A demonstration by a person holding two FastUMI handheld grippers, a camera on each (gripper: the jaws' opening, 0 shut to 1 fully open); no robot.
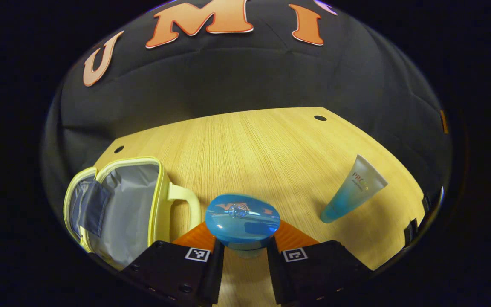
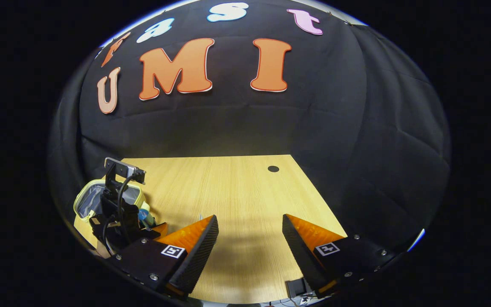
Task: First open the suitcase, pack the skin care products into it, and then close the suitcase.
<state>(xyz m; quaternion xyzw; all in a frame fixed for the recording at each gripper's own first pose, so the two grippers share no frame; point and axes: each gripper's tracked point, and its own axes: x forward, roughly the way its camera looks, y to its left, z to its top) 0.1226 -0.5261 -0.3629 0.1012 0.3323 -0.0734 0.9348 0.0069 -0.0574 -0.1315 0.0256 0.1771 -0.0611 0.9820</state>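
Observation:
In the left gripper view my left gripper [image 1: 244,244] is shut on a blue skin care bottle [image 1: 242,219] with a rounded glossy cap, held above the wooden table [image 1: 249,149]. The small yellow suitcase [image 1: 119,204] lies open to its left, showing its grey lining and a pale handle. A tube [image 1: 354,189] fading from white to blue lies on the table to the right. In the right gripper view my right gripper [image 2: 249,219] stands open over bare table, with nothing between its fingers. Off to its left are the left gripper [image 2: 147,221] and the suitcase [image 2: 84,200] behind it.
Black cloth walls close in the table's far side and its sides. Small dark holes [image 1: 320,117] mark the tabletop near its far corners. A cable runs along the left gripper's body [image 2: 119,200]. Bare wood lies between suitcase and tube.

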